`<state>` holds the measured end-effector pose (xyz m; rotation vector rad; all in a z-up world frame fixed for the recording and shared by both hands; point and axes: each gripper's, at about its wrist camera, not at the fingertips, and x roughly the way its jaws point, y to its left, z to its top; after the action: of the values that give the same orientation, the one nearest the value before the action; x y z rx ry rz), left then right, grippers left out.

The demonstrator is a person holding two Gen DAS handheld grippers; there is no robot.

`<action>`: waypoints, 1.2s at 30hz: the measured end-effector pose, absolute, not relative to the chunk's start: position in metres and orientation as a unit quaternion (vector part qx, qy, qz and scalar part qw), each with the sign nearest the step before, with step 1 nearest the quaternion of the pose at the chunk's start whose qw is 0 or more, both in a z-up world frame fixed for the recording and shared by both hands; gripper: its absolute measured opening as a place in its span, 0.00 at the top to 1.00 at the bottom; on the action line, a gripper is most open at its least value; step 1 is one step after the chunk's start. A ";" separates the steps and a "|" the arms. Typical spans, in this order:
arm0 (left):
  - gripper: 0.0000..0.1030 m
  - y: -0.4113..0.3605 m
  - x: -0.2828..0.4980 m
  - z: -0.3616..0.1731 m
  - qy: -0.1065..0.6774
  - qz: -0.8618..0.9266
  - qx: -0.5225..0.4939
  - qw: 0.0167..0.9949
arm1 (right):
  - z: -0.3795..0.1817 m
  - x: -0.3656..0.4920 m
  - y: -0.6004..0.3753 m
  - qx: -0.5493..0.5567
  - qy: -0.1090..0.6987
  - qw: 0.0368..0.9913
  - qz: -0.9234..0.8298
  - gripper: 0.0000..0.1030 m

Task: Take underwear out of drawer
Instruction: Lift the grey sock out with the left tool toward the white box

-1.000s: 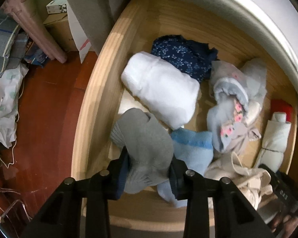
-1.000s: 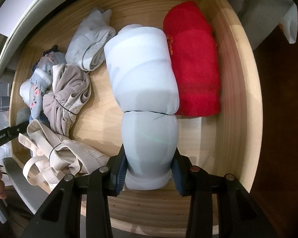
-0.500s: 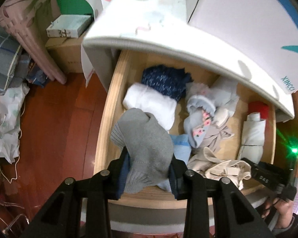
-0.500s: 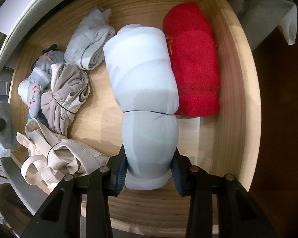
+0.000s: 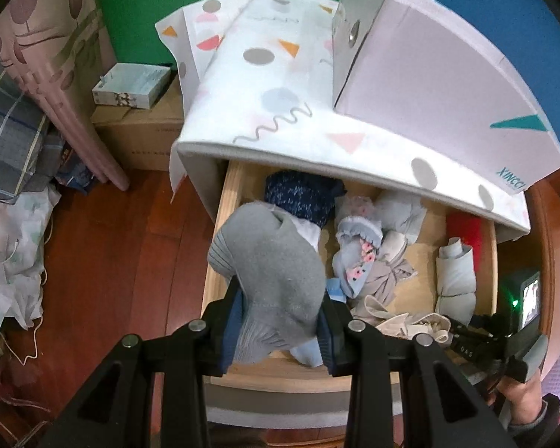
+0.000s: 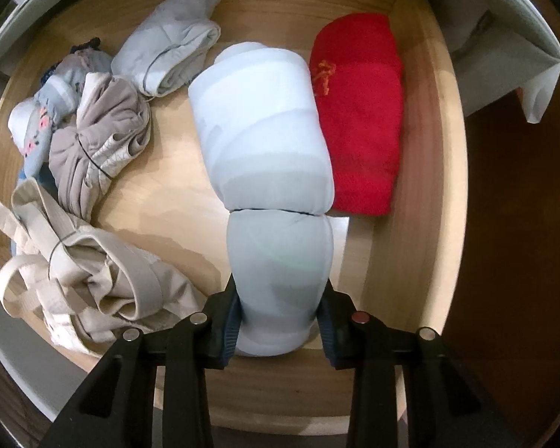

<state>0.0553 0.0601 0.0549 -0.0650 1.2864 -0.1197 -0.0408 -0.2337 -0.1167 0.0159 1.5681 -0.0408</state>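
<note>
My left gripper (image 5: 280, 321) is shut on a grey knitted bundle (image 5: 268, 261) and holds it in the air above the left end of the open wooden drawer (image 5: 214, 272). In the right wrist view my right gripper (image 6: 280, 317) points down into the drawer. Its jaws are closing on the near end of a pale blue rolled garment (image 6: 265, 149), and both pads press its sides. That roll lies on the drawer floor against a red roll (image 6: 358, 119). The same pale roll (image 5: 455, 280) shows in the left wrist view at the drawer's right end.
More bundles lie in the drawer: a beige strappy one (image 6: 93, 268), a taupe one (image 6: 97, 149), a grey roll (image 6: 168, 59) and a dark blue one (image 5: 298, 198). A patterned cabinet top (image 5: 280, 74) overhangs the drawer. Cardboard boxes (image 5: 138, 127) and cloth piles sit on the floor at left.
My left gripper has risen well above the drawer with the grey bundle, so the cabinet top now shows. The right gripper has shifted slightly and squeezed the pale blue roll tighter.
</note>
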 end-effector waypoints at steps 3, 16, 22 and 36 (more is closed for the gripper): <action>0.66 0.062 0.055 0.065 0.590 -0.058 -0.030 0.805 | -0.116 -0.046 -0.235 0.015 0.708 0.706 -0.014 0.69; 0.66 0.058 0.059 0.127 0.541 -0.087 -0.020 0.836 | -0.117 -0.059 -0.245 0.007 0.710 0.704 -0.017 0.71; 0.66 0.048 0.072 0.180 0.497 -0.102 -0.009 0.862 | -0.124 -0.063 -0.228 -0.009 0.707 0.707 -0.027 0.70; 0.66 -0.004 0.130 0.241 0.450 -0.148 0.006 0.881 | -0.131 -0.066 -0.213 -0.016 0.704 0.709 -0.030 0.70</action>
<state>0.1302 -0.0039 0.2406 0.0131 0.9365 -0.3082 -0.0656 -0.2129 -0.1309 -0.0345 1.5622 -0.0676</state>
